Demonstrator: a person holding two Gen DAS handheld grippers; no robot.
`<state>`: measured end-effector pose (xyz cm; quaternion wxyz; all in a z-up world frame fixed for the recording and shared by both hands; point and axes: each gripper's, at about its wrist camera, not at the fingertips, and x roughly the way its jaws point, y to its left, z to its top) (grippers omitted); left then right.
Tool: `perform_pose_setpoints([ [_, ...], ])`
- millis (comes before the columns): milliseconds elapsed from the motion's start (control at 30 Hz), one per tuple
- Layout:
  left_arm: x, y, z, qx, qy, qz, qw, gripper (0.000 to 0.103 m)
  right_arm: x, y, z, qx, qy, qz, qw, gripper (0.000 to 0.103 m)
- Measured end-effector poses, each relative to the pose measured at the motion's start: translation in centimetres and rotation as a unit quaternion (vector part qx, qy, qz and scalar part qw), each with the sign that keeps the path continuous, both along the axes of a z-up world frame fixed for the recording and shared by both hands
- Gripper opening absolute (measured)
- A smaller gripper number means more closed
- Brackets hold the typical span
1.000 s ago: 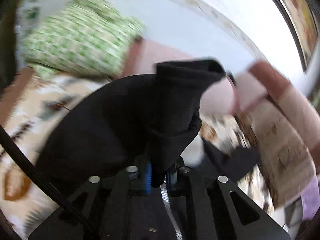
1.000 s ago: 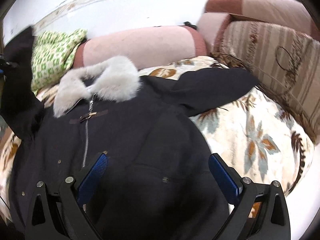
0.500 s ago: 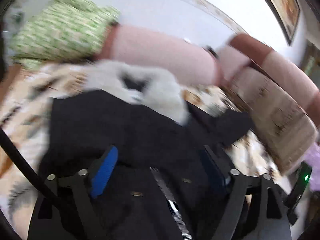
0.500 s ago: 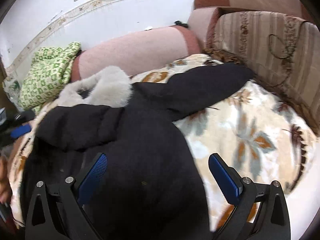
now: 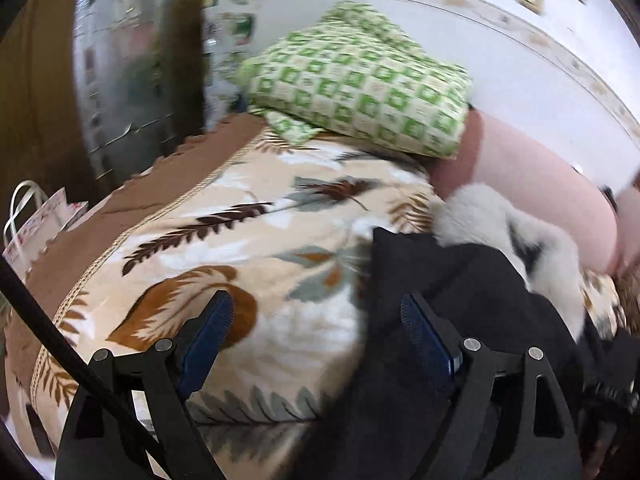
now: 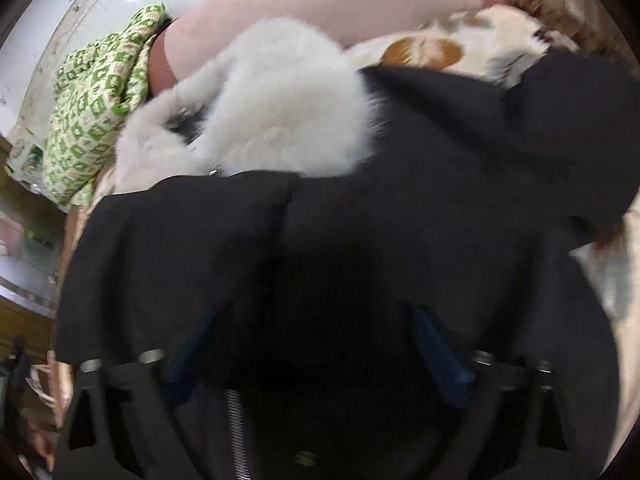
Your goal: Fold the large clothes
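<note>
A black coat (image 6: 400,220) with a pale fur collar (image 6: 260,120) lies spread on a sofa seat covered by a leaf-print blanket (image 5: 240,240). One sleeve (image 6: 180,248) is folded across the coat's front; the other (image 6: 576,132) reaches toward the seat's right end. The collar lies close to the pink backrest (image 5: 532,184) along the rear edge.

The left gripper (image 5: 316,332) has its fingers wide apart with nothing between them; its right finger (image 5: 428,340) hangs over the coat's left edge, its left finger (image 5: 208,332) over bare blanket. That side of the seat, out to its brown trimmed left edge (image 5: 120,208), is open room.

The right gripper (image 6: 316,344) sits low over the middle of the coat. Its fingers are closing, with dark cloth lying between them; blur hides whether the pads press it.

A green checked pillow (image 5: 360,80) occupies the rear left corner against the wall. A paper bag (image 5: 36,220) stands beyond the left edge. At the right end the blanket shows past the sleeve.
</note>
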<state>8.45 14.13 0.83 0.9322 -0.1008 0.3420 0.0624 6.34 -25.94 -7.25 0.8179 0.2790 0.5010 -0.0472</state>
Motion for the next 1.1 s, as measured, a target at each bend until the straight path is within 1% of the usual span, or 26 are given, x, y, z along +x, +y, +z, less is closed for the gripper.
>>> perform_pose_setpoints([
  [33,0.2,0.4,-0.1,-0.006,0.003,0.002,1.0,0.085,0.2,0.5,0.3,0.015,0.004,0.02,1.0,0.03],
  [67,0.4,0.4,-0.3,-0.009,0.007,0.002,0.9999,0.085,0.2,0.6,0.7,0.017,0.001,0.027,0.999,0.024],
  [167,0.8,-0.5,-0.9,0.001,0.016,-0.007,0.9998,0.085,-1.3,0.4,3.7,-0.001,-0.032,0.027,0.999,0.021],
  [233,0.9,-1.5,-1.3,0.016,0.023,-0.015,0.9995,0.085,-3.2,-0.8,5.6,-0.028,-0.052,0.005,0.998,0.02],
  [300,0.9,-2.4,-1.8,0.029,0.033,-0.024,0.9988,0.085,-4.7,-2.2,6.3,-0.053,-0.055,-0.023,0.997,0.019],
  [333,1.1,-2.9,-2.2,0.035,0.039,-0.028,0.9982,0.085,-5.4,-3.2,6.3,-0.065,-0.05,-0.04,0.996,0.014],
  [367,1.2,-3.4,-2.6,0.042,0.048,-0.033,0.9974,0.085,-5.9,-3.9,6.0,-0.084,-0.035,-0.057,0.994,0.007],
  [400,1.5,-4.0,-3.1,0.05,0.06,-0.037,0.9962,0.085,-6.1,-4.7,5.5,-0.089,-0.023,-0.065,0.994,0.007],
  [433,1.7,-4.3,-3.6,0.055,0.07,-0.039,0.9953,0.085,-6.3,-5.5,4.5,-0.07,-0.014,-0.068,0.995,0.007],
  [500,2.0,-5.0,-4.7,0.063,0.088,-0.044,0.9931,0.085,-6.3,-6.1,2.8,-0.051,0.004,-0.074,0.996,0.007],
  [533,2.0,-5.2,-5.2,0.066,0.096,-0.044,0.9923,0.085,-5.9,-6.0,2.3,-0.052,0.008,-0.073,0.996,0.007],
  [600,2.1,-5.5,-5.9,0.068,0.107,-0.042,0.991,0.085,-5.3,-5.4,1.4,-0.07,0.016,-0.067,0.995,0.007],
  [700,1.8,-5.5,-5.6,0.064,0.103,-0.043,0.9917,0.085,-4.8,-5.0,0.0,-0.081,0.03,-0.065,0.994,0.008],
  [733,1.5,-5.5,-5.3,0.061,0.095,-0.044,0.9926,0.085,-4.8,-5.0,-0.4,-0.081,0.032,-0.069,0.994,0.008],
  [800,0.7,-5.5,-4.4,0.054,0.077,-0.049,0.9944,0.085,-5.1,-5.9,-0.1,-0.076,0.029,-0.077,0.994,0.009],
  [867,-0.2,-5.6,-3.6,0.049,0.061,-0.056,0.9953,0.085,-5.8,-6.3,1.0,-0.076,0.014,-0.077,0.994,0.014],
  [900,-0.8,-5.6,-3.2,0.045,0.054,-0.061,0.9956,0.085,-6.6,-6.8,2.0,-0.086,-0.002,-0.077,0.993,0.017],
  [933,-1.4,-5.7,-2.8,0.038,0.047,-0.068,0.9959,0.085,-7.5,-7.5,3.1,-0.099,-0.019,-0.082,0.992,0.029],
  [967,-1.9,-5.9,-2.4,0.029,0.041,-0.075,0.9959,0.085,-8.2,-8.1,3.8,-0.112,-0.028,-0.09,0.989,0.045],
  [1000,-2.3,-6.0,-2.1,0.02,0.036,-0.082,0.9958,0.085,-9.5,-9.5,4.8,-0.134,-0.038,-0.112,0.984,0.055],
  [1033,-2.8,-6.4,-1.8,0.008,0.029,-0.091,0.9954,0.085,-10.9,-11.1,5.5,-0.149,-0.049,-0.138,0.978,0.076],
  [1067,-3.2,-6.8,-1.6,0.001,0.026,-0.099,0.9948,0.085,-11.7,-12.3,5.7,-0.154,-0.056,-0.154,0.974,0.087],
  [1100,-3.6,-7.3,-1.5,-0.009,0.024,-0.11,0.9936,0.085,-13.1,-14.4,5.9,-0.159,-0.062,-0.181,0.969,0.088],
])
